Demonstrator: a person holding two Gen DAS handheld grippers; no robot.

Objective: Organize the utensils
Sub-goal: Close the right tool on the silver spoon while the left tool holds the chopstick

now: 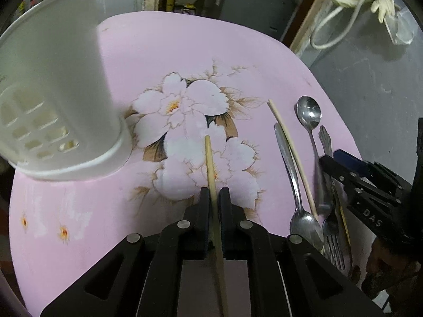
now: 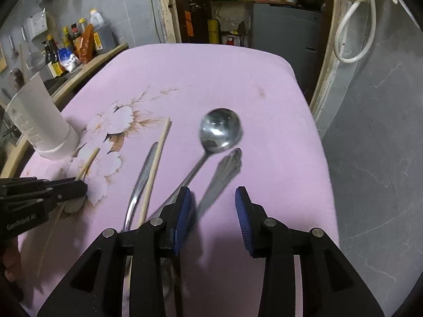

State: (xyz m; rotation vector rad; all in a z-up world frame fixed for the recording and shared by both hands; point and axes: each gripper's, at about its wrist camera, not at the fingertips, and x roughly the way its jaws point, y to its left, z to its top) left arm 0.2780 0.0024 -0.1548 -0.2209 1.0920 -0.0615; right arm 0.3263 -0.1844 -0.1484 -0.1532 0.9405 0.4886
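My left gripper (image 1: 214, 192) is shut on a wooden chopstick (image 1: 210, 163) and holds it over the pink flowered table (image 1: 164, 52). A white slotted utensil holder (image 1: 53, 97) stands to its upper left; it also shows in the right wrist view (image 2: 45, 126). My right gripper (image 2: 212, 198) is open, its blue pads (image 2: 242, 211) either side of a fork handle (image 2: 224, 169). Beside it lie a large spoon (image 2: 219, 129), a second chopstick (image 2: 156, 163) and another spoon's handle (image 2: 144, 171). The left gripper with its chopstick shows at the left of the right wrist view (image 2: 79, 185).
A wooden counter with sauce bottles (image 2: 74, 42) runs along the table's left side. A grey wall (image 2: 375, 132) stands close on the right, with a white cable (image 2: 351, 26) hanging on it. A dark cabinet (image 2: 285, 26) stands beyond the table's far edge.
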